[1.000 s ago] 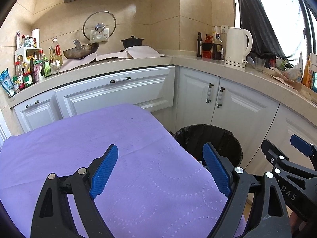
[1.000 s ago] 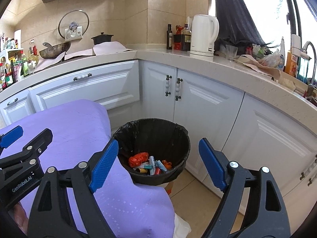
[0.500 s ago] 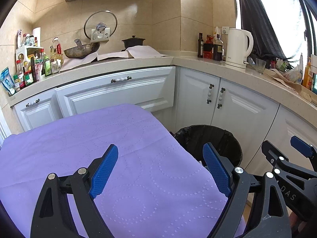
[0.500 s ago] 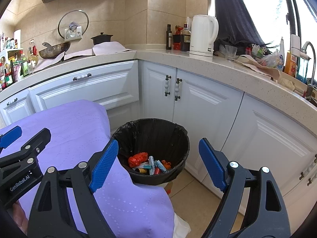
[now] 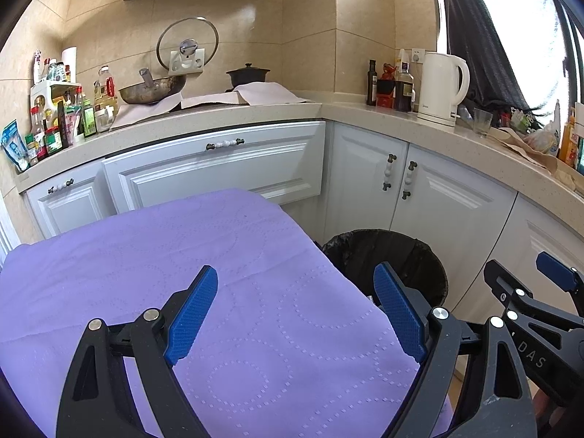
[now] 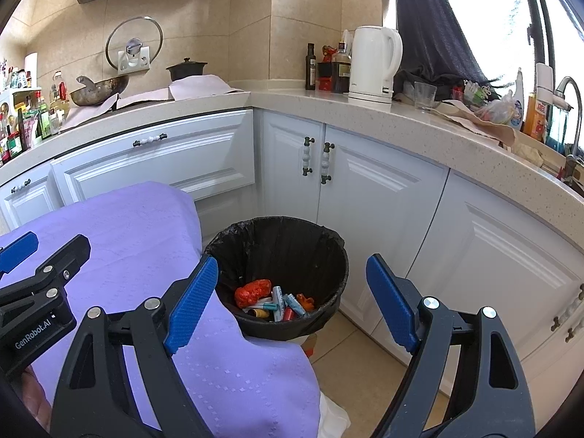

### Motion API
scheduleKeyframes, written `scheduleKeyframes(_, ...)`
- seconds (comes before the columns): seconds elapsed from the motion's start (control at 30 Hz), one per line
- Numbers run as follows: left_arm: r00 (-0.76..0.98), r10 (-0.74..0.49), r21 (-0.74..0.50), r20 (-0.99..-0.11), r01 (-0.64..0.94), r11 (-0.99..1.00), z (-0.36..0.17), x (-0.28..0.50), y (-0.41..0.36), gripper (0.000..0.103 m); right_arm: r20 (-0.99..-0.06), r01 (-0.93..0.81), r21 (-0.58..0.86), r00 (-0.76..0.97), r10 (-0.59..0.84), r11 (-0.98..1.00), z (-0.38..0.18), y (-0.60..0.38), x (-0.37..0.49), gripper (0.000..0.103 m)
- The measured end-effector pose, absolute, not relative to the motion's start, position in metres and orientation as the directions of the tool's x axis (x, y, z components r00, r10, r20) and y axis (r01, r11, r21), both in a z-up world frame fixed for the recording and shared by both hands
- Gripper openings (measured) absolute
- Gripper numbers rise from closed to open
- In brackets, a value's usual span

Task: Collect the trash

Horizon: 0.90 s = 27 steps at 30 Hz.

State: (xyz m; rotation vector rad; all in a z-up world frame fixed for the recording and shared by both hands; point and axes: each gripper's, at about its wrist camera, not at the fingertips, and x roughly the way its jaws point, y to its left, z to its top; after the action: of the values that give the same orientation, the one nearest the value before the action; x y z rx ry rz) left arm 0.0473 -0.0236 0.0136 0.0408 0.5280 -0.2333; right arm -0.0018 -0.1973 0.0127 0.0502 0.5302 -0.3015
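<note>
A black-lined trash bin (image 6: 330,252) stands on the floor beside a table under a purple cloth (image 6: 120,226). It holds a crumpled red wrapper (image 6: 253,291) and several small pieces of trash (image 6: 283,304). My right gripper (image 6: 292,297) is open and empty, above and in front of the bin. My left gripper (image 5: 295,312) is open and empty over the purple cloth (image 5: 182,248), with the bin (image 5: 419,255) to its right. Each gripper shows at the edge of the other's view.
White cabinets (image 6: 365,182) run behind and right of the bin under a beige counter (image 6: 419,120). On the counter stand a white kettle (image 6: 374,64), bottles (image 6: 328,67), a wok (image 5: 151,87) and condiments (image 5: 54,116). Tiled floor (image 6: 357,365) lies right of the table.
Both grippers have stayed open and nearly still. The views have shifted only very slightly.
</note>
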Motion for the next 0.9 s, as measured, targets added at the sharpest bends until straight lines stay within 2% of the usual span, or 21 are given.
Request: scheduleKeyframes(0.9, 0.836, -0.206, -0.022, -0.508, 0.227, 0.974, 0.0103, 0.0485, -0.0231, 0.085, -0.507, 0.295, -0.031, 0.819, -0.27, 0.955, 0.0122, -0.198, -0.0011, 0.082)
